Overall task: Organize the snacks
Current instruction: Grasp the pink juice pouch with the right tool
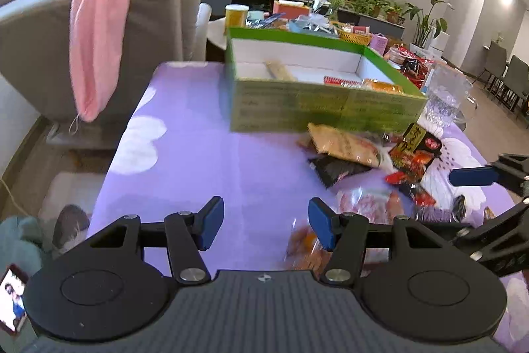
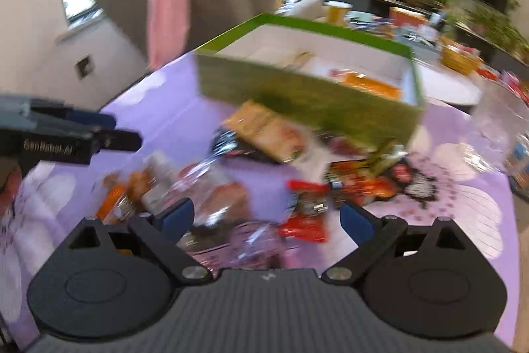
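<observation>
**Purple cloth, green box, loose snacks ahead of both my grippers**

Purple cloth (image 1: 198,154) with white flowers covers the table under me. My left gripper (image 1: 264,220) hangs over a bare patch of it, fingers spread wide and nothing between them. An orange packet (image 1: 307,250) lies just under its right finger, blurred.

My right gripper (image 2: 266,217) is spread too, gripping nothing. It hovers above the snack pile, with a red packet (image 2: 304,220) and some clear wrappers below the gap. That view is smeared, so I cannot read more detail there.

The snacks lie mostly in a heap on the cloth, in front of the box's (image 1: 324,108) near wall and toward its right end. A yellow bag (image 1: 344,143) rests on top of a black bag (image 1: 334,169), its far end touching the box. A red-and-black pack (image 1: 416,151) lies to their right. A clear-wrapped pack (image 1: 370,200) sits nearer to me.

The box is green outside and white inside, and it stands open. A few things already lie in it: an orange pack (image 1: 380,85) and a red-striped one (image 1: 340,81) against the near wall, and a tan strip (image 1: 279,70) on the floor farther left.

A clear jug (image 1: 446,98) stands just beside the box's right corner. A pink towel (image 1: 96,32) hangs over the grey sofa (image 1: 158,5) past the table's far left.
</observation>
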Tool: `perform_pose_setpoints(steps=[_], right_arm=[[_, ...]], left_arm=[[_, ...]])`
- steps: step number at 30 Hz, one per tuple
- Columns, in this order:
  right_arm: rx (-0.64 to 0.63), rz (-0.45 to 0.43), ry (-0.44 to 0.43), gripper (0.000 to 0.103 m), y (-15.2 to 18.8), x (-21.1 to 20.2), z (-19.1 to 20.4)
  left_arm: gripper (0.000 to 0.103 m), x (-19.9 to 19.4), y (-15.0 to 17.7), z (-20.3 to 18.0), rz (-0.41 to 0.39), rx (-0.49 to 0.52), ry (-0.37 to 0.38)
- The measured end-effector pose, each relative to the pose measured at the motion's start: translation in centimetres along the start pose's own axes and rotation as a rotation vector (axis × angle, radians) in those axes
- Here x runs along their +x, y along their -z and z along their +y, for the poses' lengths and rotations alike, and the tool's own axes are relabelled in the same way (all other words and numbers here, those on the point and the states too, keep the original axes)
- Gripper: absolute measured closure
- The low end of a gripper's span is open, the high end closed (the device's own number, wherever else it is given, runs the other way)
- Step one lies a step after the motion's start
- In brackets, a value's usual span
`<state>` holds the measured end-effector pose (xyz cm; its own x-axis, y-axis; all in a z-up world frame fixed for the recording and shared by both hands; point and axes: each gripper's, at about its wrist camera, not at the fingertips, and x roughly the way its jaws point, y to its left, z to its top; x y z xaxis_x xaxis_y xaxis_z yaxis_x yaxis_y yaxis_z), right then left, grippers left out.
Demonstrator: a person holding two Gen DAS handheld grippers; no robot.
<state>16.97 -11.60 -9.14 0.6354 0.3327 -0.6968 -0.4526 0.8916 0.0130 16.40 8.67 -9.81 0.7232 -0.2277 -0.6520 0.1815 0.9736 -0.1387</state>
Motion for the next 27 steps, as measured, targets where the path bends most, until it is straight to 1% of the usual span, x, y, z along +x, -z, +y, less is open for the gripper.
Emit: perform_pose_setpoints(steps=[2, 3, 6, 9, 11, 14, 16, 19, 22, 25, 27], right_arm=[[-0.039, -0.001, -0.001, 0.05, 0.1, 0.6, 1.1], [-0.062, 0.014, -0.003, 0.05, 0.2, 1.1, 1.6], [-0.105, 0.044, -0.007, 0.05, 0.2, 2.3, 2.4], [-0.098, 0.057, -0.018, 0.05, -0.3, 3.1, 2.5], [-0.09, 0.057, -0.021, 0.05, -0.5, 3.5, 2.5], [-0.089, 0.059, -0.023, 0.05, -0.7, 3.9, 2.6], [-0.088, 0.06, -0.021, 0.05, -0.7, 3.8, 2.5], [-0.093, 0.066, -0.015, 0.05, -0.6, 4.0, 2.7], [-0.109, 0.048, 0.012, 0.05, -0.6, 4.2, 3.0], [-0.073, 0.047, 0.039, 0.05, -0.9, 4.4, 2.5], [-0.063, 0.036, 0.027, 0.05, -1.0, 4.2, 2.3]], left_arm=[[0.049, -0.4, 0.6, 0.3, 0.01, 0.008, 0.015], [0.049, -0.6, 0.8, 0.3, 0.014, 0.019, 0.027], [0.049, -0.9, 1.5, -0.3, 0.041, 0.093, 0.08], [0.049, -1.0, 2.0, -1.1, 0.033, 0.154, 0.094], [0.049, -0.8, 2.1, -1.7, 0.048, 0.189, 0.107], [0.049, -0.4, 2.5, -2.4, 0.058, 0.238, 0.1], [0.049, -0.1, 2.8, -2.5, 0.068, 0.237, 0.101], [0.049, 0.2, 2.9, -2.1, 0.073, 0.208, 0.106], [0.049, 0.2, 2.7, -1.8, 0.059, 0.198, 0.089], [0.049, 0.0, 2.4, -1.8, 0.045, 0.199, 0.08], [0.049, -0.1, 2.3, -1.7, 0.04, 0.198, 0.076]])
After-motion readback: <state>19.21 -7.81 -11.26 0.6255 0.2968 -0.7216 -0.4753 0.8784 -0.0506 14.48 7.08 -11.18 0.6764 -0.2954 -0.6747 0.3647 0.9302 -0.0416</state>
